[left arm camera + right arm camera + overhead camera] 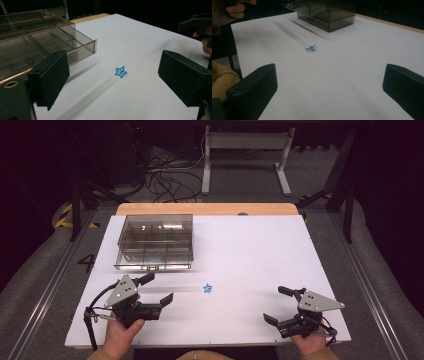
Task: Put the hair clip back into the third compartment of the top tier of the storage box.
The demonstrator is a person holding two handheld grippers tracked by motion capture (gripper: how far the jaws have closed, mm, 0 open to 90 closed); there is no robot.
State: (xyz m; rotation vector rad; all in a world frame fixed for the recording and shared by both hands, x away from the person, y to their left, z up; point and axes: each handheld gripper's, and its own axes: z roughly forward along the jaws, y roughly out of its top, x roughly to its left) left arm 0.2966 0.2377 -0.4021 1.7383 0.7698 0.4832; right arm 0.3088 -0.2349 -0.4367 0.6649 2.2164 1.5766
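Note:
A small blue star-shaped piece (207,288) lies flat on the white table top (250,250), near the middle front. My left gripper (156,288) is held at the front left, jaws wide open and empty, pointing toward the star (121,71). At the front right, my right gripper (278,305) is also open and empty, its jaws facing left toward the star (311,47). A smoky clear plastic compartment box (156,241) stands closed at the back left of the table.
The compartment box (37,40) has several dividers and a front latch. A wooden strip (207,209) edges the table's far side. Beyond it are a desk frame (247,155) and cables on the floor. Metal rails run along both sides.

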